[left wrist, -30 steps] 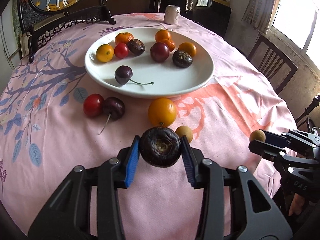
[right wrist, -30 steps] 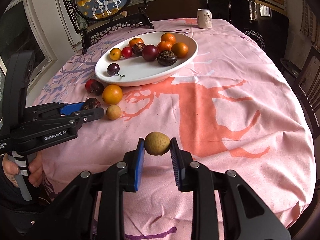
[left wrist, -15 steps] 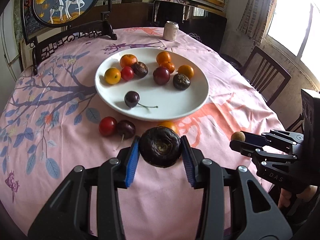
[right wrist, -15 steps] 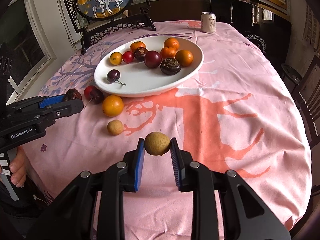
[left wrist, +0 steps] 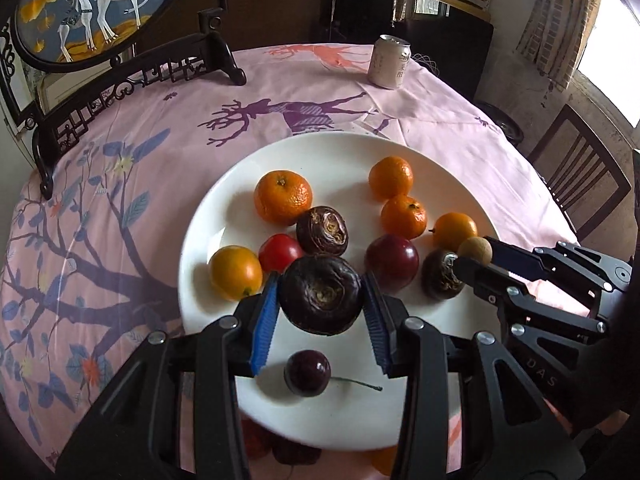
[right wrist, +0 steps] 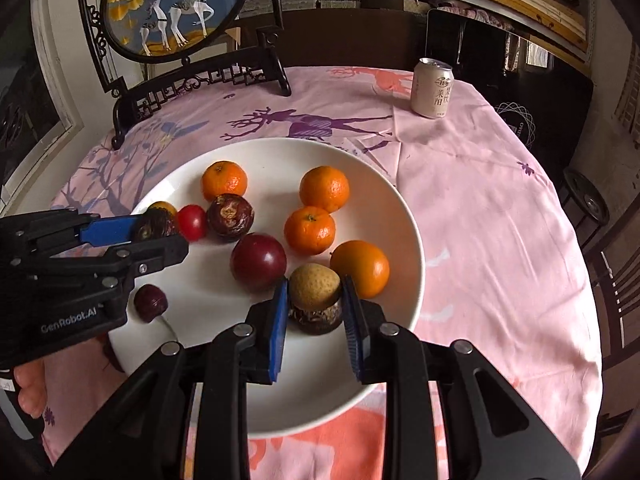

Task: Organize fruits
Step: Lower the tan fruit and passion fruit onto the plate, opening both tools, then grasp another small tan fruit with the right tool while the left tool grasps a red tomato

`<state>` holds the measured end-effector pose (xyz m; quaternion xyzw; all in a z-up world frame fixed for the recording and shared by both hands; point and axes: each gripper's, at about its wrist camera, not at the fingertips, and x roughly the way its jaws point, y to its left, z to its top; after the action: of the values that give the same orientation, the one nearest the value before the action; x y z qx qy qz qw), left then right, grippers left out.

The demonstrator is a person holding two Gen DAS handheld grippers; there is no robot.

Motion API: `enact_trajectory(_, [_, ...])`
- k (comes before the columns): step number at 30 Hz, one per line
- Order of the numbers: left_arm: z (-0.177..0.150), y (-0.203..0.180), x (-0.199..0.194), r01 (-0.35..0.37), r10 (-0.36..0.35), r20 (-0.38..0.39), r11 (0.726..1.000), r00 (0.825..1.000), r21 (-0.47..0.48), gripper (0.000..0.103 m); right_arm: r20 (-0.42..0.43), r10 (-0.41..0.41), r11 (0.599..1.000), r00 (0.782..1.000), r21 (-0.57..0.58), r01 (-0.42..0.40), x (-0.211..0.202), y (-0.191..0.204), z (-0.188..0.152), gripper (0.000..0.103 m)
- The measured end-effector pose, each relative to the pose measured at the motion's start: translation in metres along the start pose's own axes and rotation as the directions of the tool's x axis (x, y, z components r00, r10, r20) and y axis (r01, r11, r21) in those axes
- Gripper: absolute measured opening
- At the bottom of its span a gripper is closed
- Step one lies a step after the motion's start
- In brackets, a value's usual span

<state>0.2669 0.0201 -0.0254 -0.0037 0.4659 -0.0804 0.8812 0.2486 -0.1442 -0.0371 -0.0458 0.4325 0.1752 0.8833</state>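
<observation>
My left gripper (left wrist: 320, 294) is shut on a dark wrinkled passion fruit (left wrist: 320, 294) and hangs over the near part of the white plate (left wrist: 216, 200). My right gripper (right wrist: 314, 300) is shut on a small tan longan (right wrist: 314, 285), held above another dark passion fruit (right wrist: 316, 320) on the plate (right wrist: 400, 216). On the plate lie several tangerines, a purple plum (left wrist: 392, 258), a red tomato (left wrist: 280, 252) and a dark cherry (left wrist: 307, 372) with a stem. In the left wrist view the right gripper (left wrist: 474, 254) comes in from the right with the longan (left wrist: 475, 249).
A drink can (left wrist: 390, 62) stands at the table's far side. A framed deer panel on a dark stand (left wrist: 132, 72) sits at the far left. Wooden chairs (left wrist: 580, 176) stand to the right. Some fruit (left wrist: 256, 440) lies under the plate's near edge on the pink cloth.
Both grippers have moved forward from the near table edge to over the plate, each still holding its fruit. The loose fruits on the cloth have dropped out of view below the plate.
</observation>
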Motion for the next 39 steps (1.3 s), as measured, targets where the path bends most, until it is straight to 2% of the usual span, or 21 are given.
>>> enact_trajectory(5, [0.003,0.004,0.008,0.007,-0.007,0.001,1.0,1.0,-0.006,0.041,0.001,0.006,1.0,1.0,0.004,-0.006,0.01,-0.003,0.009,0.027])
enact_trajectory(6, [0.004,0.005,0.008,0.008,-0.008,0.001,1.0,1.0,-0.01,0.042,0.004,0.006,1.0,1.0,0.006,-0.006,0.01,-0.004,0.011,0.035])
enact_trajectory(7, [0.005,0.006,0.008,0.005,-0.005,0.008,1.0,1.0,-0.014,0.045,0.009,0.001,1.0,1.0,0.009,-0.001,0.009,-0.004,0.011,0.049])
enact_trajectory(8, [0.005,0.006,0.006,-0.001,0.001,0.014,1.0,1.0,-0.015,0.046,0.017,-0.014,1.0,1.0,0.013,0.014,0.007,-0.004,0.011,0.052])
enact_trajectory(11, [0.001,0.009,-0.014,0.007,-0.006,0.046,1.0,0.999,-0.022,0.052,0.034,-0.025,1.0,0.999,0.001,0.025,-0.007,-0.003,0.01,0.052])
enact_trajectory(13, [-0.007,0.012,-0.036,0.001,0.001,0.082,0.999,0.997,-0.035,0.064,0.049,-0.024,1.0,0.999,-0.015,0.025,-0.024,0.002,0.005,0.053])
enact_trajectory(16, [-0.028,0.015,-0.067,-0.028,0.034,0.126,0.998,0.991,-0.052,0.066,0.058,-0.008,0.999,0.998,-0.045,0.011,-0.048,0.012,-0.014,0.053])
enact_trajectory(19, [-0.057,0.019,-0.087,-0.017,0.031,0.146,0.995,0.989,-0.099,0.07,0.029,0.019,0.998,0.999,-0.057,-0.018,-0.063,0.023,-0.041,0.053])
enact_trajectory(21, [-0.076,0.022,-0.095,-0.035,0.053,0.153,0.992,0.987,-0.124,0.07,0.016,0.041,0.997,0.999,-0.06,-0.04,-0.071,0.031,-0.06,0.053])
enact_trajectory(25, [-0.106,0.024,-0.101,-0.049,0.071,0.144,0.988,0.987,-0.145,0.072,-0.001,0.063,0.996,0.998,-0.065,-0.063,-0.08,0.045,-0.087,0.053])
enact_trajectory(30, [-0.124,0.032,-0.098,-0.047,0.066,0.117,0.987,0.991,-0.155,0.073,-0.024,0.069,0.996,0.997,-0.061,-0.07,-0.08,0.057,-0.1,0.053])
enact_trajectory(34, [-0.139,0.047,-0.1,-0.09,0.115,0.12,0.977,0.986,-0.193,0.084,-0.053,0.073,0.995,0.996,-0.057,-0.076,-0.074,0.062,-0.109,0.053])
enact_trajectory(36, [-0.145,0.055,-0.1,-0.12,0.145,0.114,0.972,0.983,-0.204,0.086,-0.084,0.08,0.995,0.993,-0.059,-0.085,-0.067,0.066,-0.115,0.053])
enact_trajectory(39, [-0.151,0.066,-0.099,-0.125,0.152,0.102,0.966,0.983,-0.227,0.087,-0.133,0.084,0.992,0.988,-0.081,-0.095,-0.053,0.077,-0.121,0.053])
